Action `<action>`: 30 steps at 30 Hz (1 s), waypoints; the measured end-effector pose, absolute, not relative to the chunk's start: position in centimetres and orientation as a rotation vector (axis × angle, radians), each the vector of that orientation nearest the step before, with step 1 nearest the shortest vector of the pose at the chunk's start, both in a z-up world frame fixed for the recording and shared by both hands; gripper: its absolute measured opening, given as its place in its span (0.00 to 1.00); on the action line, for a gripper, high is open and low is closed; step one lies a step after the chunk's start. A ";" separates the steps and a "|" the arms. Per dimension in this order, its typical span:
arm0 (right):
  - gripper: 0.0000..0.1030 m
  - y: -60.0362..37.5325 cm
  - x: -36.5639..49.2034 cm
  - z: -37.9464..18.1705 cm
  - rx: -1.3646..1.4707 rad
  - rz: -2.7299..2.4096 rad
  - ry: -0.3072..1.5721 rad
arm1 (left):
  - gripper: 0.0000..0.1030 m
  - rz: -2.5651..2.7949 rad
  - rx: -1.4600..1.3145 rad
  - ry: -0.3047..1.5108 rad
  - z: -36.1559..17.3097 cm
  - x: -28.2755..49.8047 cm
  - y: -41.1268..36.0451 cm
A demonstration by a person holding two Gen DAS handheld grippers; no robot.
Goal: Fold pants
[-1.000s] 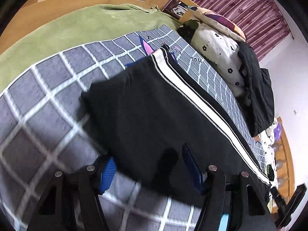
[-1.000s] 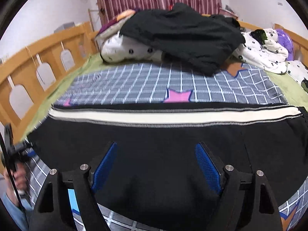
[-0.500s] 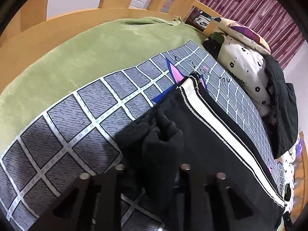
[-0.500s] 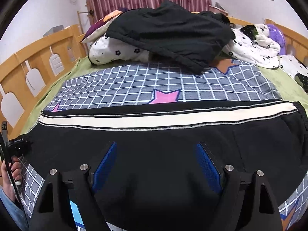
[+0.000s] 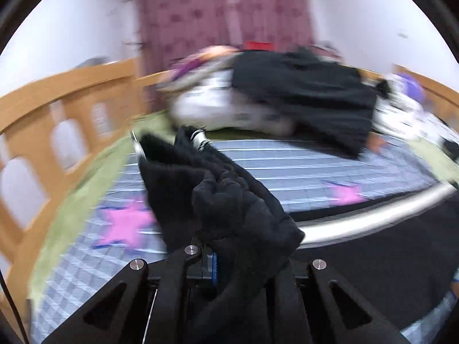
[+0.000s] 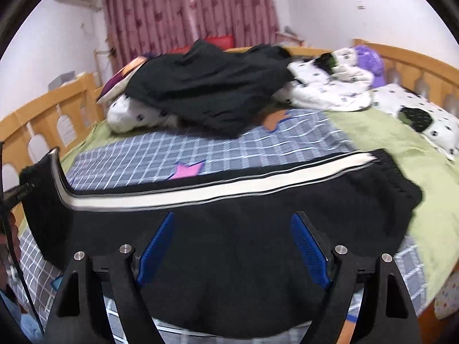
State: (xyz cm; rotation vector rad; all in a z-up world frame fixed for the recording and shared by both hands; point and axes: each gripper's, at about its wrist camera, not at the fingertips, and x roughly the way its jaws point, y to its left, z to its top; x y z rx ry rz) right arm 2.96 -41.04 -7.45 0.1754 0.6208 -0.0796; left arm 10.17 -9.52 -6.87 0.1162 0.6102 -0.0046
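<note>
Black pants (image 6: 258, 229) with a white side stripe (image 6: 229, 189), grey checked sheet (image 6: 200, 149) with pink stars (image 6: 186, 169)

A wooden bed frame (image 6: 407, 54) carries a green blanket (image 6: 381, 140) under a grey checked sheet (image 6: 218, 146) with pink star (image 6: 186, 169), black garment (image 6: 206, 91) over spotted white pillows (image 6: 324, 91), pink curtains (image 6: 189, 8) behind.

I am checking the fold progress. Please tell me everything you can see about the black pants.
The black pants look like soft fleece, with a white side stripe edged in grey. They lie lengthwise across the checked blanket, waistband to the right. The left tongs are shut on the leg end and hold it raised and bunched. The right tongs hover open above the middle.
</note>
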 end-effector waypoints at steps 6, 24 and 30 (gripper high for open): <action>0.80 -47.2 -0.2 -6.0 0.245 -0.194 0.528 | 0.10 -0.294 0.203 0.735 -14.5 7.0 -24.8; 0.79 -43.7 2.6 -9.2 0.228 0.033 0.692 | 0.66 -0.428 -0.031 0.827 -14.5 1.1 -15.5; 0.61 -39.0 5.9 -13.1 0.252 0.148 0.853 | 0.66 -0.227 -0.050 0.847 -15.2 0.7 -6.9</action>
